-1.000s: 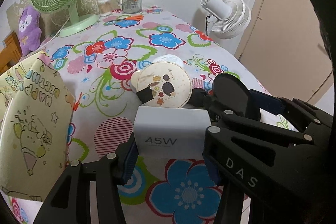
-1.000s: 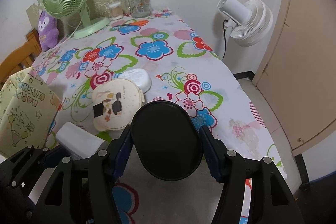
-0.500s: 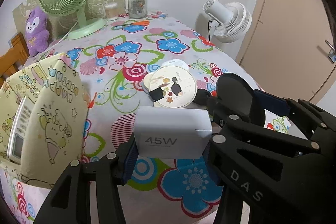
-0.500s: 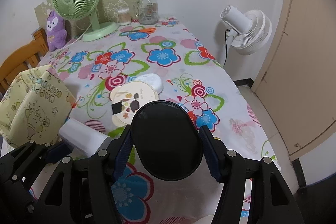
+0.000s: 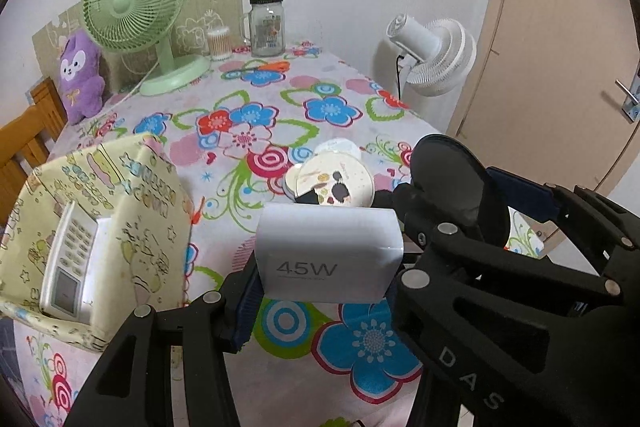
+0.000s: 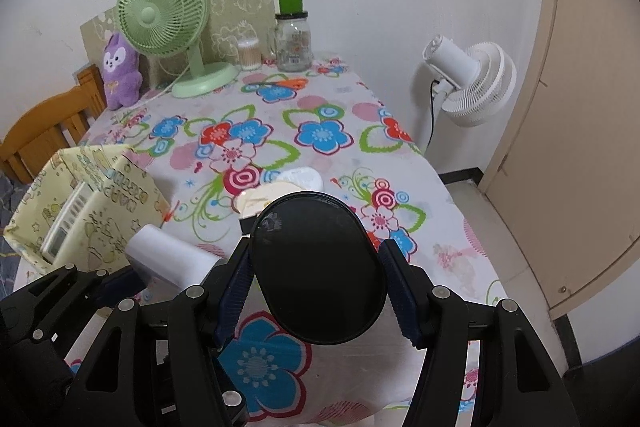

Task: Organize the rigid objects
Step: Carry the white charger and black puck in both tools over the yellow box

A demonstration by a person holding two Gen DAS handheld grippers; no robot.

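My left gripper (image 5: 326, 279) is shut on a white box marked 45W (image 5: 328, 255) and holds it above the flowered table. The box also shows in the right wrist view (image 6: 172, 257). My right gripper (image 6: 318, 277) is shut on a black oval case (image 6: 318, 267), held just right of the left one; the case also shows in the left wrist view (image 5: 460, 183). A yellow patterned storage box (image 5: 132, 211) at the left holds a white remote (image 5: 70, 259). A round cream tin (image 5: 334, 181) and a white oval case (image 5: 338, 148) lie mid-table.
A green desk fan (image 5: 140, 11), a purple plush (image 5: 80, 75), a cotton swab jar (image 5: 219, 43) and a glass jar (image 5: 266, 27) stand at the far edge. A white floor fan (image 6: 468, 83) and a door (image 6: 580, 107) are to the right. A wooden chair (image 6: 44, 131) is at the left.
Both grippers have risen and pulled back from the table with their objects still held. More of the yellow box and the remote inside it has come into view.
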